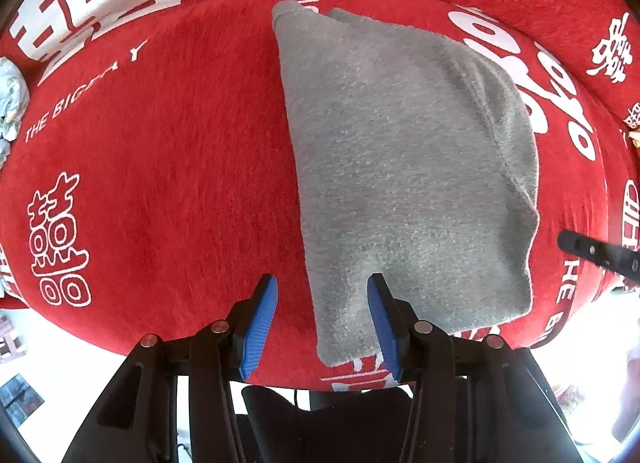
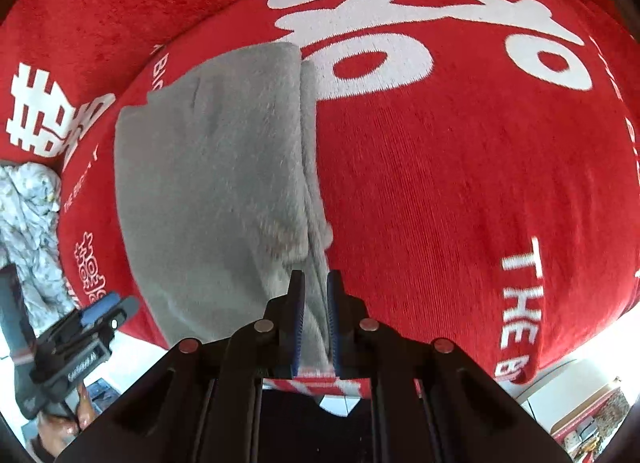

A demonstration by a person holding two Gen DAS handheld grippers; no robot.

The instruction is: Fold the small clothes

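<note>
A grey fleecy garment (image 1: 404,167) lies folded lengthwise on the red printed cover (image 1: 160,167). My left gripper (image 1: 322,291) is open over the garment's near left corner, its blue pads (image 1: 260,323) straddling the left edge. In the right wrist view the same grey garment (image 2: 216,183) lies at the left. My right gripper (image 2: 316,295) is shut on the garment's near right edge, with a fold of grey cloth pinched between the pads. The left gripper also shows in the right wrist view (image 2: 104,311), and the right gripper's finger shows at the left view's right edge (image 1: 596,251).
The red cover with white lettering (image 2: 460,183) spreads over the whole surface and drops off at the near edge. A crumpled pale floral cloth (image 2: 32,223) lies at the far left, also seen in the left wrist view (image 1: 10,99). Bright floor shows below the edge.
</note>
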